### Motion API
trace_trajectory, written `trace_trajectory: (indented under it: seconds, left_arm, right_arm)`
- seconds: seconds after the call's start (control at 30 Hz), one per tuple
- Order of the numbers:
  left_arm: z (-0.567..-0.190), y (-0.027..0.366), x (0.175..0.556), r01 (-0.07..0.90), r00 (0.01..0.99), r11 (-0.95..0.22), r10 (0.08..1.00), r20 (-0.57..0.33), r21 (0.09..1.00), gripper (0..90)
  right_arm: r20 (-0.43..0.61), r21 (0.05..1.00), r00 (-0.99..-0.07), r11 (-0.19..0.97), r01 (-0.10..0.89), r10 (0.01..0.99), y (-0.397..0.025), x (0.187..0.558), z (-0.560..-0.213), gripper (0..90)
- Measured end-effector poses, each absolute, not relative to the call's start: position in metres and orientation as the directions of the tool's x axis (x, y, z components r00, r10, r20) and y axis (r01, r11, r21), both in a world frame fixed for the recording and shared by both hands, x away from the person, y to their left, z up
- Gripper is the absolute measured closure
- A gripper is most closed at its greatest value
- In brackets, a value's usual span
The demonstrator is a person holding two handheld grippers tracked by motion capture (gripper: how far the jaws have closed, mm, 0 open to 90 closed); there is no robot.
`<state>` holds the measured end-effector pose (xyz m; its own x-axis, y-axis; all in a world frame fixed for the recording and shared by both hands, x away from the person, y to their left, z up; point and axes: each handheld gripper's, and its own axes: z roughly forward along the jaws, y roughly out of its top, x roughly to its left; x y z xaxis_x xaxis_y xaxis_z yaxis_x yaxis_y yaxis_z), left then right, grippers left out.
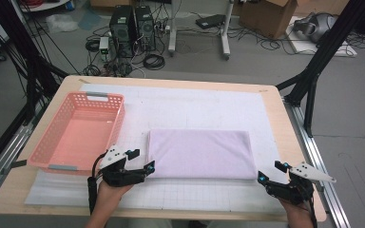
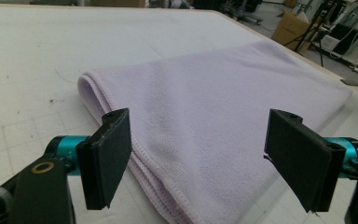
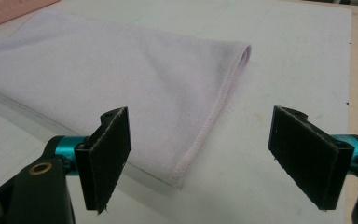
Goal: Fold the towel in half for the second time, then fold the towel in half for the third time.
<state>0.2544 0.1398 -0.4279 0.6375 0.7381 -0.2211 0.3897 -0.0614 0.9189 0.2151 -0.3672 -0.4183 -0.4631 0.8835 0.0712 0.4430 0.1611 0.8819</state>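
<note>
towel [image 1: 200, 153] folded once near table's front edge, next fold pending; left gripper [image 1: 140, 160] and right gripper [image 1: 271, 172] jaws apart at its near corners.

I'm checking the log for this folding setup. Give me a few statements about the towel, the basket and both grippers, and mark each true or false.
1. The lilac towel lies folded flat on the white mat. True.
2. The left gripper is shut on the towel's corner. False: its jaws stand open at the towel's near left corner, holding nothing.
3. The pink basket stands to the left of the towel. True.
4. The towel lies inside the basket. False: it lies on the mat beside the basket.
5. The right gripper is open near the towel's near right corner. True.
</note>
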Motion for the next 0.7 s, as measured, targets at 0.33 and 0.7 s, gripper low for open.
trace_trajectory:
  seconds: [0.33, 0.7]
  left_arm:
    - [-0.4288, 0.1425, 0.2534, 0.393, 0.637, -0.066, 0.739, -0.22, 0.917, 23.6]
    - [-0.4335, 0.142, 0.2539, 0.443, 0.633, -0.08, 0.734, -0.248, 0.893, 24.3]
  right_arm:
    - [0.067, 0.884, -0.473, 0.168, 0.437, 0.878, -0.3644, 0.2169, -0.419, 19.6]
    - [0.087, 0.878, -0.475, 0.157, 0.451, 0.876, -0.3644, 0.2175, -0.4202, 19.7]
